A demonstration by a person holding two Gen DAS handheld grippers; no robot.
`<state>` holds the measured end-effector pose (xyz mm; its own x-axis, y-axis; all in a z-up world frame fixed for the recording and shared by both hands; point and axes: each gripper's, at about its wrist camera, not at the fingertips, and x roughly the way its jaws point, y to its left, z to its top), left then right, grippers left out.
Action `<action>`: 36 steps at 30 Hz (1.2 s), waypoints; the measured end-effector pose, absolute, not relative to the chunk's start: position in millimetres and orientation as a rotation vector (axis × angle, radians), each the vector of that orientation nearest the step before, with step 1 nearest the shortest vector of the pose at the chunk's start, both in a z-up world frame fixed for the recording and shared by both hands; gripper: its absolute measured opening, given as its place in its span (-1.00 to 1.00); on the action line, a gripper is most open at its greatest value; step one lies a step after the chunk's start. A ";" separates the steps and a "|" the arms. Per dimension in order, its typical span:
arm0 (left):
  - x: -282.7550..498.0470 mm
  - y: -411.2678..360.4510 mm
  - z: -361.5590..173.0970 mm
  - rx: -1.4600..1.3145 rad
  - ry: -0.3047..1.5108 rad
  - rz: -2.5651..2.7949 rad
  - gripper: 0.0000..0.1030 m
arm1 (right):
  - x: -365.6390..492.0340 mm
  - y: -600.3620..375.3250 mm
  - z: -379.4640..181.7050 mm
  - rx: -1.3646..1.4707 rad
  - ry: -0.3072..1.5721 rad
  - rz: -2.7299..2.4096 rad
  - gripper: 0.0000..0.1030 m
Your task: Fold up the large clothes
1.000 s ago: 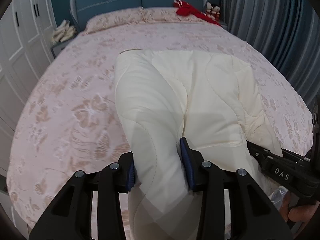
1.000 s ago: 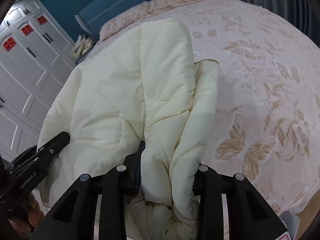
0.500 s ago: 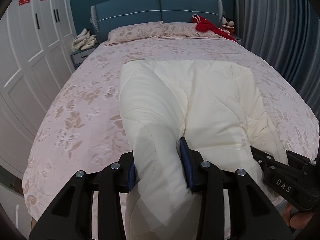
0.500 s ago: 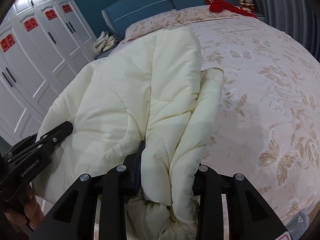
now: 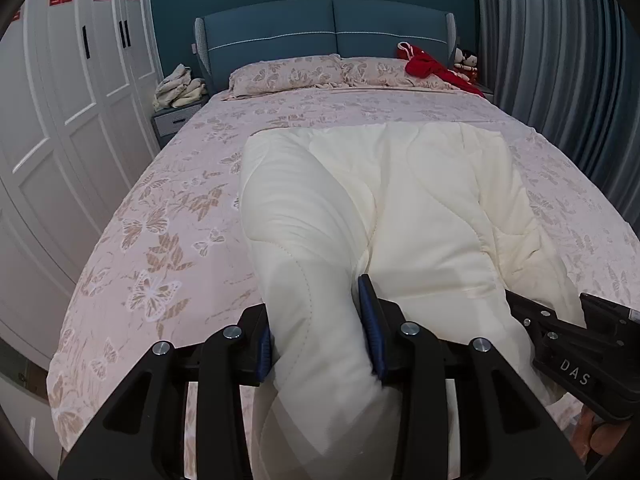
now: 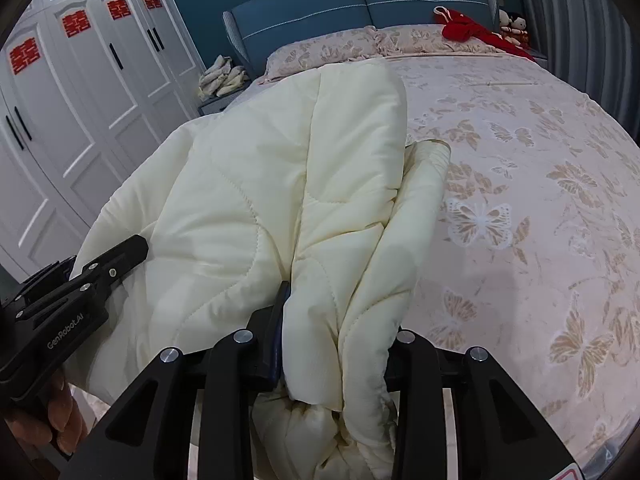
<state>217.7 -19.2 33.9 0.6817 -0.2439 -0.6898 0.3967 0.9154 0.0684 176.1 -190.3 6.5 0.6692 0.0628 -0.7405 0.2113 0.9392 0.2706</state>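
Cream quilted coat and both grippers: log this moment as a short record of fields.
garment: cream quilted coat, far end lying on the bed, near end lifted
left gripper: shut on a thick fold at the coat's left side
right gripper: shut on bunched folds at the coat's right side
pillows: at the headboard
red garment: on the far right pillow
nightstand: left of bed, pale cloths piled on top

Both wrist views look close along their claws from the bed's [image 5: 168, 216] foot toward the headboard [image 6: 360, 0].
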 end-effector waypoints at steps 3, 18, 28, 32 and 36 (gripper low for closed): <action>229.1 -16.3 18.1 0.230 0.742 -0.364 -0.31 | 186.2 -187.7 -7.4 0.343 0.860 -0.090 -0.39; 246.4 0.1 -51.8 0.229 0.822 -0.342 -0.29 | 211.5 -174.2 -67.9 0.289 0.969 -0.079 -0.38; 233.2 25.3 -66.5 0.170 0.909 -0.280 0.09 | 189.7 -195.2 -73.2 0.411 1.043 -0.023 -0.01; 211.8 36.8 -50.7 0.183 0.902 -0.245 0.25 | 165.7 -198.8 -44.8 0.370 1.004 -0.056 0.17; 193.3 43.0 -41.7 0.175 0.924 -0.200 0.26 | 140.5 -198.7 -10.1 0.305 0.940 -0.092 0.17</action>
<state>193.3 43.0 -41.7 0.5863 -0.0958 -0.8044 0.2458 0.9672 0.0640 140.5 -198.7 -10.1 0.5892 0.0544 -0.8062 0.2100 0.9531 0.2178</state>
